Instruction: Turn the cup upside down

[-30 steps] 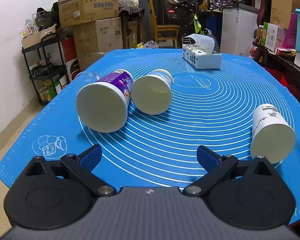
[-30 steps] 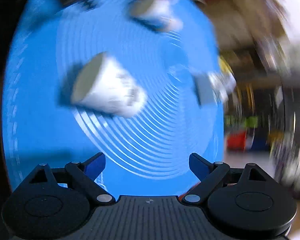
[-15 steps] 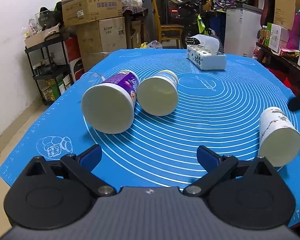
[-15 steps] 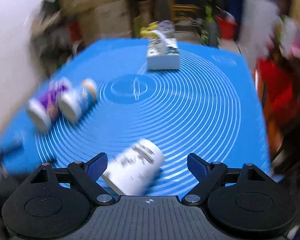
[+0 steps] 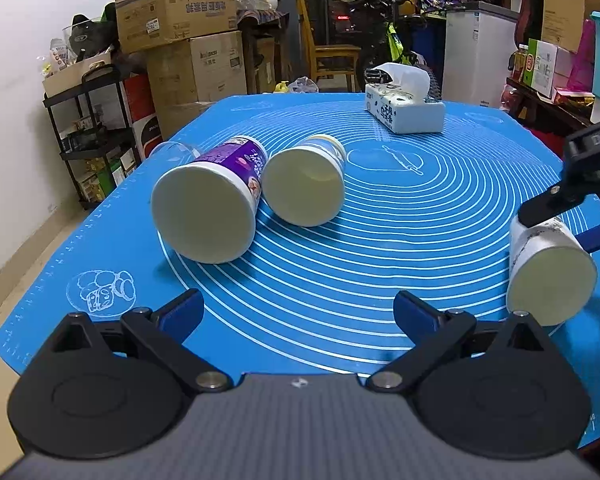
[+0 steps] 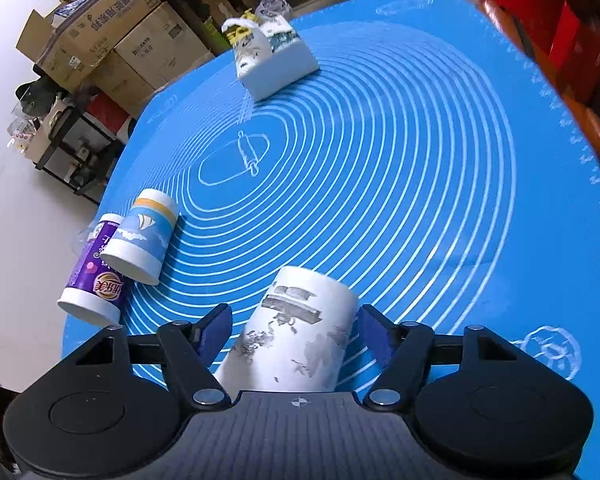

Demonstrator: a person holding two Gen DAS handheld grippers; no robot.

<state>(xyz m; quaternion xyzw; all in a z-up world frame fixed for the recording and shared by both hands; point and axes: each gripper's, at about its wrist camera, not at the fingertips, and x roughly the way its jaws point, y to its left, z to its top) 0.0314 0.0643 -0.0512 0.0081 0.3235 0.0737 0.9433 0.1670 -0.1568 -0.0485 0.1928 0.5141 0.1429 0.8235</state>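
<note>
A white cup with grey ink print (image 6: pixel 296 332) lies on its side on the blue mat (image 6: pixel 380 184). My right gripper (image 6: pixel 294 328) is open with its fingers on either side of the cup, not touching it. The same cup shows at the right of the left wrist view (image 5: pixel 548 264), mouth toward the camera, with the right gripper (image 5: pixel 568 216) over it. My left gripper (image 5: pixel 298 312) is open and empty above the mat's near edge. A purple cup (image 5: pixel 208 208) and a blue-and-white cup (image 5: pixel 306 184) lie side by side on the left.
A tissue box (image 5: pixel 404 110) stands at the far end of the mat. A clear glass (image 5: pixel 172 150) lies behind the purple cup. Stacked cardboard boxes (image 5: pixel 188 32) and a black shelf (image 5: pixel 88 136) stand left of the table; a cluttered shelf is on the right.
My right gripper has swung round and come down over the white printed cup, which now lies between its open fingers. My left gripper has barely moved.
</note>
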